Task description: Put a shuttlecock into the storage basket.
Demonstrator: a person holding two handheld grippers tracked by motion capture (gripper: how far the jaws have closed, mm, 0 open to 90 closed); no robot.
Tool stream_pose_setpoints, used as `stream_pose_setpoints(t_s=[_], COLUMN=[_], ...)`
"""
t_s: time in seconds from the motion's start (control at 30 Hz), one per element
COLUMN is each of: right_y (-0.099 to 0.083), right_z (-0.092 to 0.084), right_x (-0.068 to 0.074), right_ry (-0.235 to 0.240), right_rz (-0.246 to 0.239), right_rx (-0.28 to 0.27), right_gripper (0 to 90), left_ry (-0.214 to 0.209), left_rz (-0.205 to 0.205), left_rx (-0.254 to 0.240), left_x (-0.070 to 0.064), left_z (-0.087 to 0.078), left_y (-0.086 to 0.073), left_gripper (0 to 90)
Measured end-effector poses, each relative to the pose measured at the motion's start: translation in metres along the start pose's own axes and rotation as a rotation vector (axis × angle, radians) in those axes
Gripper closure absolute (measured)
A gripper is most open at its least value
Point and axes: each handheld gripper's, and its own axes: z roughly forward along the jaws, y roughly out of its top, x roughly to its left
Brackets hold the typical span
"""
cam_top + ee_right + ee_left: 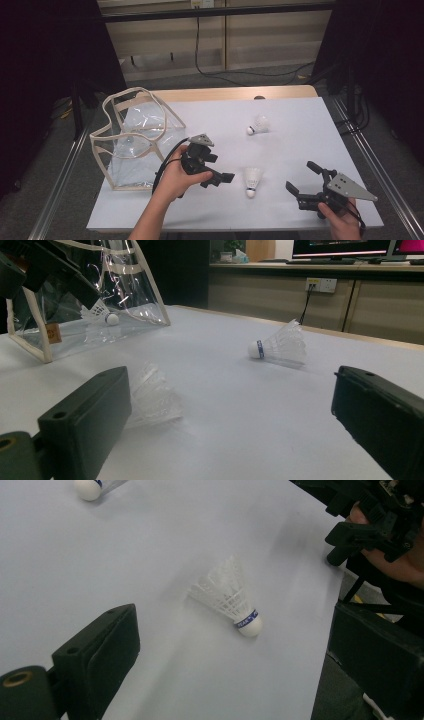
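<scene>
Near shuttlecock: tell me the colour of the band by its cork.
Blue band, clearest in the left gripper view.

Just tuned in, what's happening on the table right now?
A person holds a gripper in each hand over a white table. The left gripper is open and points at the near shuttlecock, not yet touching it. The right gripper is open too, beside it. A second shuttlecock lies farther back, and a third is already inside the clear bag.
</scene>
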Motion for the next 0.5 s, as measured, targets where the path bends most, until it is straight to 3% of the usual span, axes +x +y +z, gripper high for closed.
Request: stream_pose_setpoints(t_s=[0.5], right_y=[0.0], right_z=[0.0], right_x=[0.0], right_ry=[0.002], right_rz=[-0.002], right_rx=[0.0], right_gripper=[2.3], left_ry=[-0.048], left_rz=[0.011], left_rx=[0.0], left_x=[-0.002], left_z=[0.013], left_y=[-0.011], left_gripper=[5.1])
